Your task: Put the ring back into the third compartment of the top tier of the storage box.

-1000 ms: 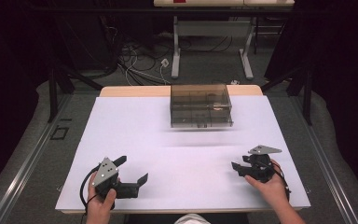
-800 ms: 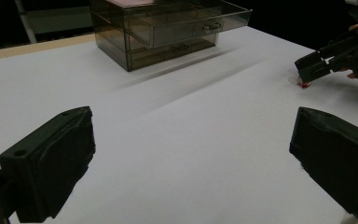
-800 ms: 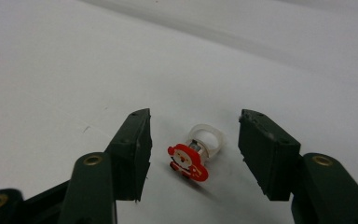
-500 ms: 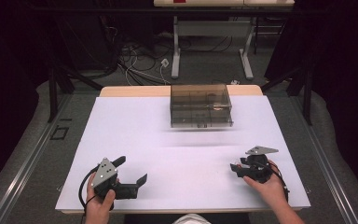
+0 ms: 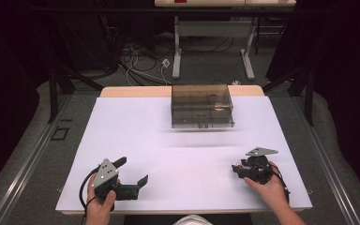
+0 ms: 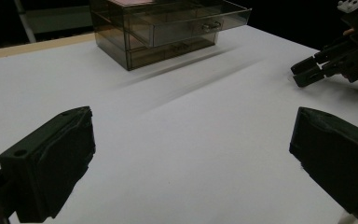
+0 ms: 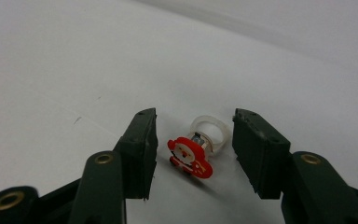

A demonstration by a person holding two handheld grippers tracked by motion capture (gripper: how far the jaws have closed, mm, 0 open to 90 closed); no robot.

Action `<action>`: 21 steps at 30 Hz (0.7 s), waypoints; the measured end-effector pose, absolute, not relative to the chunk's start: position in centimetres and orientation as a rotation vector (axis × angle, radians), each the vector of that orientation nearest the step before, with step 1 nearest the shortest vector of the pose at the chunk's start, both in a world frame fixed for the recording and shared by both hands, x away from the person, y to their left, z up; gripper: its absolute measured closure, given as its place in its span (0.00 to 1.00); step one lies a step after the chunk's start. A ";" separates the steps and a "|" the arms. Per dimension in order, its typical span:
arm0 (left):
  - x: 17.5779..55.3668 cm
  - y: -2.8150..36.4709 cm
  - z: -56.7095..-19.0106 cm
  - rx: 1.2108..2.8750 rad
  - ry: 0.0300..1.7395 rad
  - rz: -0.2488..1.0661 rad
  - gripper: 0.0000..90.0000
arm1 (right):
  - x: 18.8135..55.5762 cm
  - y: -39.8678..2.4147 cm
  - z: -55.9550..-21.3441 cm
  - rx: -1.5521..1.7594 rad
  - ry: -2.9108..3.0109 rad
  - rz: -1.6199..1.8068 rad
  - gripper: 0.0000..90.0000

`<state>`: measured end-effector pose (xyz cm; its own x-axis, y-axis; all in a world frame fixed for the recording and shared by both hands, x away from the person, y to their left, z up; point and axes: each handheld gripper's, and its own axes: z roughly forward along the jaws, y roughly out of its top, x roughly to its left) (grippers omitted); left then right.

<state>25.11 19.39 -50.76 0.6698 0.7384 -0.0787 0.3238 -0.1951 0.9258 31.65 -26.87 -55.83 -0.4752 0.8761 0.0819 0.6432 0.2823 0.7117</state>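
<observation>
Santa ring (image 7: 196, 151) is the piece being worked on, yet the scene is best read from its biggest part downward. A broad white table (image 5: 168, 140), matte and smooth, carries everything. Toward its far edge stands a smoked, see-through plastic drawer box (image 5: 201, 106), rectangular, with one upper drawer pulled partly out in the left gripper view, probably so that something small can be dropped in. The left gripper (image 5: 131, 176) is held low at the near left corner with its blocky black jaws spread wide and nothing between them, apparently parked in reserve. The right gripper (image 7: 195, 154) is held low over the near right part of the table; its jaws have just been closing and now bracket the ring, though a gap is seen on both sides, so no pinch is made yet. The ring lies on the table between those pads: a clear, glossy band topped by a flat red-and-white Santa figure.
</observation>
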 end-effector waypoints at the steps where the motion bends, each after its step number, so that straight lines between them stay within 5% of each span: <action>1: 25.1 19.4 -50.8 1.788 0.850 0.472 0.00 | 31.6 -26.9 -55.8 1.381 2.232 1.002 0.56; 21: 25.1 19.5 -50.7 1.795 0.843 0.478 0.00 | 31.4 -26.7 -55.9 1.335 2.221 0.969 0.67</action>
<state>25.09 19.54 -50.72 0.6723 0.7370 -0.0690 0.3185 -0.2039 0.9257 31.45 -26.73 -55.88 -0.4812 0.8760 0.0323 0.6197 0.3139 0.7194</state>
